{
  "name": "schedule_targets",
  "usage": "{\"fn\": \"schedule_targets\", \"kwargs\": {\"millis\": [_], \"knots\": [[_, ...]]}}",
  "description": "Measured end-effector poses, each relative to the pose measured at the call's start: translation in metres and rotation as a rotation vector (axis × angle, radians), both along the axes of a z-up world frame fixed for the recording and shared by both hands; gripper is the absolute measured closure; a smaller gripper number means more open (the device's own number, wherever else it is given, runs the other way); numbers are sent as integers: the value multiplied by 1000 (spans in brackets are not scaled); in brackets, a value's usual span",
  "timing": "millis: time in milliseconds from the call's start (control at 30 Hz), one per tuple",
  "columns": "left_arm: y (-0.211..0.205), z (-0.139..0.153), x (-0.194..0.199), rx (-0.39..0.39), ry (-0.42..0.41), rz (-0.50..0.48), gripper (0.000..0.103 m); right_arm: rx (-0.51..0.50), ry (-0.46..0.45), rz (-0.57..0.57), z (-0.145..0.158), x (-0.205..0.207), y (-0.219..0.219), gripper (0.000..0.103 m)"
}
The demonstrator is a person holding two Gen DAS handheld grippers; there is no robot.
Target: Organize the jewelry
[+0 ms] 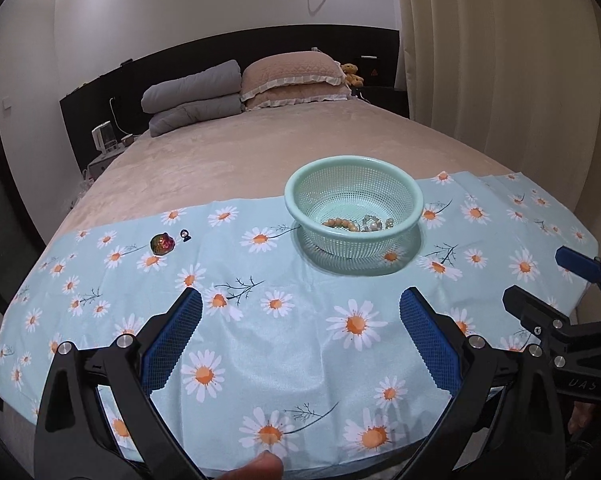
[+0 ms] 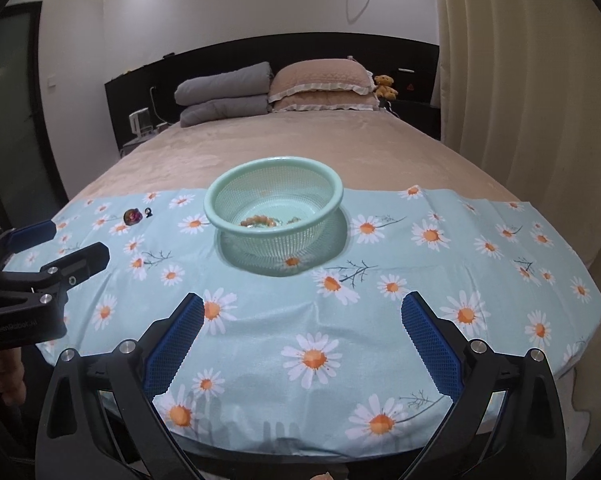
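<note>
A mint-green mesh basket (image 1: 408, 190) (image 2: 332, 192) stands on a daisy-print cloth (image 1: 236, 356) (image 2: 260, 336) at the foot of a bed. Inside lie a beige bead bracelet (image 1: 340, 224) (image 2: 258, 221) and pearly, glittery pieces (image 1: 374, 224). Left of the basket on the cloth sit a dark iridescent round piece (image 1: 162, 243) (image 2: 132, 216) and a small black ring-like piece (image 1: 185, 235) (image 2: 148, 212). My left gripper (image 1: 300, 304) is open and holds nothing, short of the basket. Wide open too, my right gripper (image 2: 302, 308) is bare; it also shows at the right edge (image 1: 540, 276).
The beige bed (image 1: 260, 148) stretches behind the cloth, with grey and pink pillows (image 1: 244, 88) and a small teddy bear (image 1: 351, 74) at the black headboard. Cream curtains (image 1: 500, 60) hang on the right. A bedside table with a white appliance (image 1: 102, 138) stands at the left.
</note>
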State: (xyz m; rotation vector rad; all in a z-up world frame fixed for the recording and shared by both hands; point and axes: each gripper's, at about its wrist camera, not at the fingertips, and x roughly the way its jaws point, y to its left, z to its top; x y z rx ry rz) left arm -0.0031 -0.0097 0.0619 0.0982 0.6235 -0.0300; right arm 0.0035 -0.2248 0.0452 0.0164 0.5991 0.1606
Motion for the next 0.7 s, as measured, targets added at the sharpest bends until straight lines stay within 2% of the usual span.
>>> {"fn": "schedule_targets", "kwargs": {"millis": [167,433,700], "knots": [[4,4,-18,-31,13,42,6,-17,-29,-36,10,-21,8,8],[6,6,-38,-33,24,87,6,181,22,44,12,-32,3,8],[-2,14,-44,34,-23,106,6,38,-37,-73,26,-42,11,8]]}}
